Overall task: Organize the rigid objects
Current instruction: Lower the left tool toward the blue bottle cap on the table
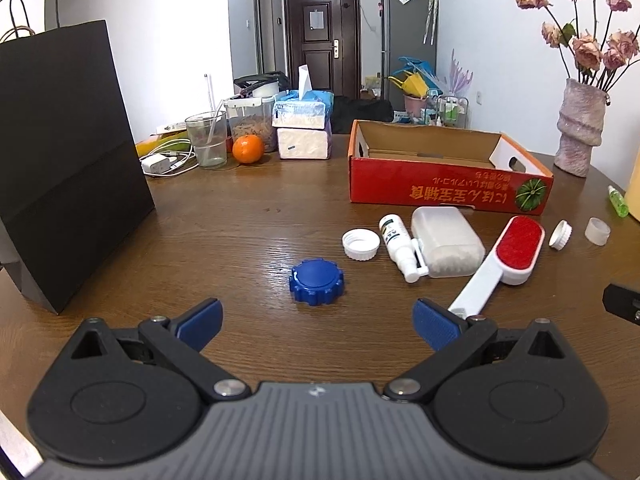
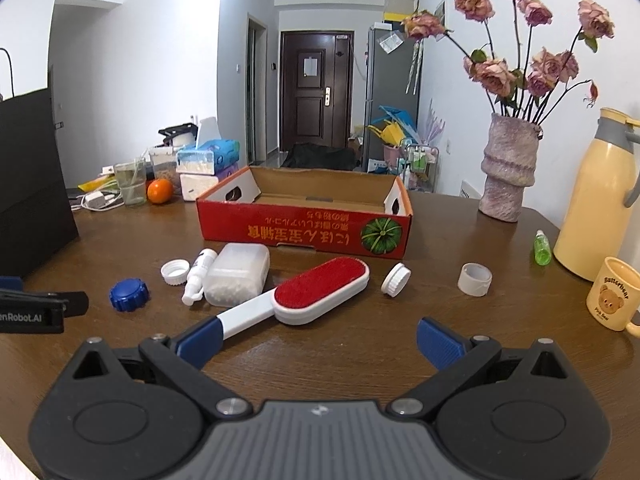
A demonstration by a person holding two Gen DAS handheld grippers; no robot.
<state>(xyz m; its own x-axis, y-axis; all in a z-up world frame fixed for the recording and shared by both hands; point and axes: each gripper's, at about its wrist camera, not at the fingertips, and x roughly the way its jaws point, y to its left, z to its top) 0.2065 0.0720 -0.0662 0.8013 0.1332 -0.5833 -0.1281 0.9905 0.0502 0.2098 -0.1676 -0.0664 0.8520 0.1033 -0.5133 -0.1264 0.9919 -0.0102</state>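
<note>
Fingers of the left gripper (image 1: 318, 322) spread wide, holding nothing, low over the bench (image 1: 224, 232), with the blue cap (image 1: 317, 281) just beyond and between them. Fingers of the right gripper (image 2: 318, 340) likewise wide and empty, the brush (image 2: 296, 296) handle reaching to the left pad.

Nothing sorted yet, by the look of it: box (image 2: 304, 232) open with no item visible inside. All loose pieces out on the bench near its front wall: white cap (image 2: 175, 272), spray bottle (image 2: 198, 276) touching the swab case (image 2: 236, 274), brush, small lid (image 2: 396, 278), clear cup (image 2: 475, 279), green vial (image 2: 542, 248).

Free bench between fingers and pieces. Black bag (image 1: 64, 160) close at left; vase (image 2: 506, 168), flask (image 2: 596, 196) and mug (image 2: 612, 294) crowding the right. Box wall to clear on the way in.
</note>
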